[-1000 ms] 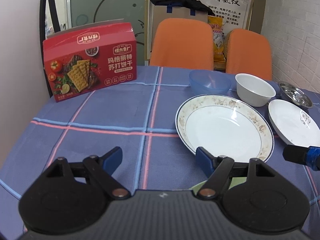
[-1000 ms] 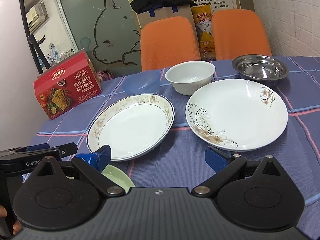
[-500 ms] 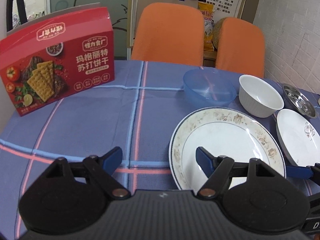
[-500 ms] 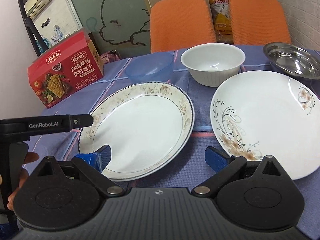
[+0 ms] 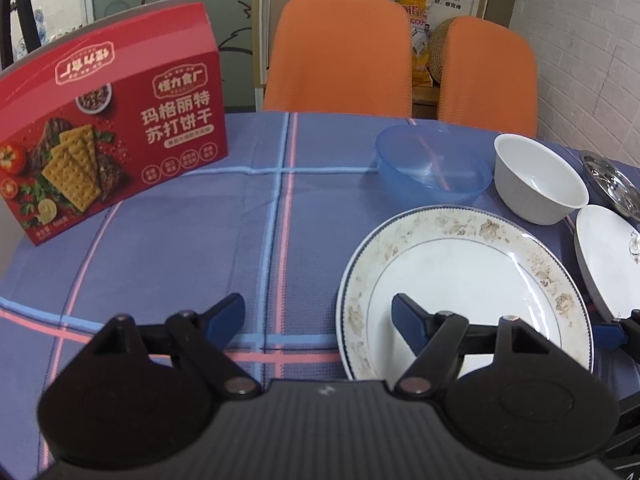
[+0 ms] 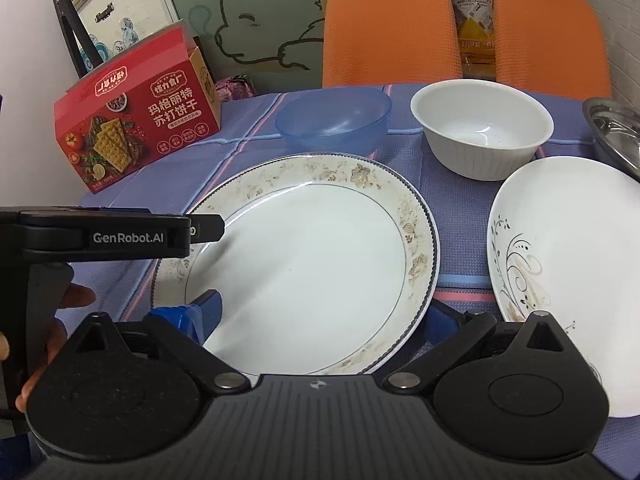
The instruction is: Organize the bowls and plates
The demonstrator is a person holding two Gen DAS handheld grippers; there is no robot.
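Note:
A large floral-rimmed plate [image 5: 464,280] [image 6: 304,264] lies on the blue checked tablecloth [image 5: 200,248]. Behind it stand a blue plastic bowl [image 5: 434,168] [image 6: 334,124] and a white bowl [image 5: 540,178] [image 6: 482,130]. A white plate with a vine pattern [image 5: 608,256] [image 6: 568,264] lies to the right, with a steel bowl [image 5: 612,186] [image 6: 616,132] behind it. My left gripper [image 5: 318,316] is open and empty; its right finger hangs over the floral plate's left part. My right gripper [image 6: 320,312] is open and empty, its jaws on either side of the floral plate's near edge.
A red cracker box [image 5: 108,140] [image 6: 136,128] stands at the back left of the table. Two orange chairs [image 5: 340,56] [image 6: 392,32] stand behind the table. The left gripper's body [image 6: 108,236] shows at the left of the right wrist view.
Both grippers have moved forward over the table toward the floral plate. The plate now lies between the right gripper's fingers. A pale green dish seen earlier near the front edge is out of view.

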